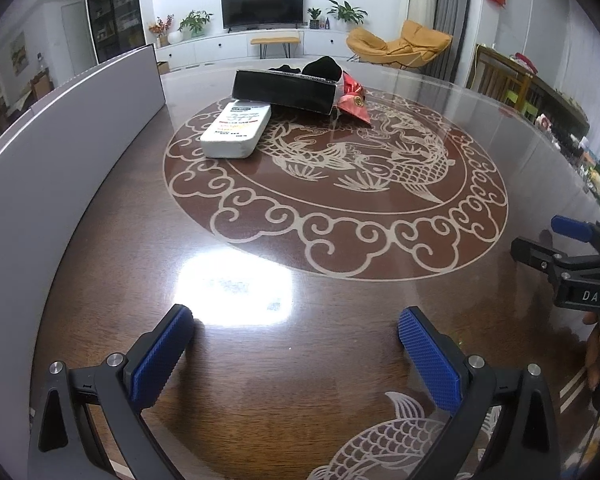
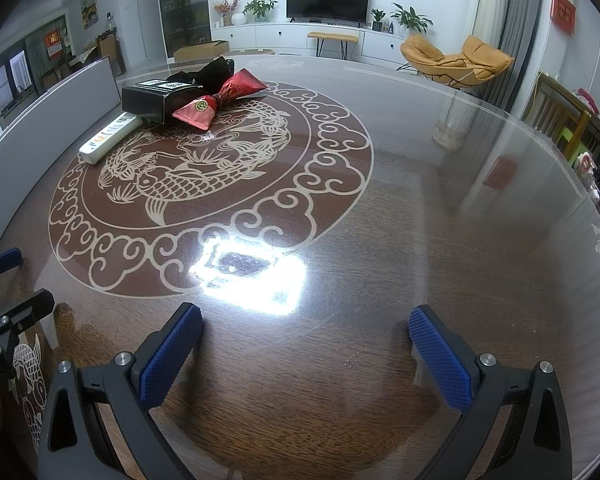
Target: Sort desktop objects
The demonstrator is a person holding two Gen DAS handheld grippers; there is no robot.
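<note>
My left gripper (image 1: 296,344) and my right gripper (image 2: 306,340) are both wide open and hold nothing. The white power strip (image 1: 236,130) lies far off on the table (image 1: 300,320), at about 11 o'clock from my left gripper, just by the black box (image 1: 286,92) and the red packet (image 1: 354,102). Its long side points away from me, and I think my left gripper is the nearer one.

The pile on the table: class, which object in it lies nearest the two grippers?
The white power strip. It sticks out of the pile's front toward the grippers; the black box, red packet and black cloth lie farther back.
</note>
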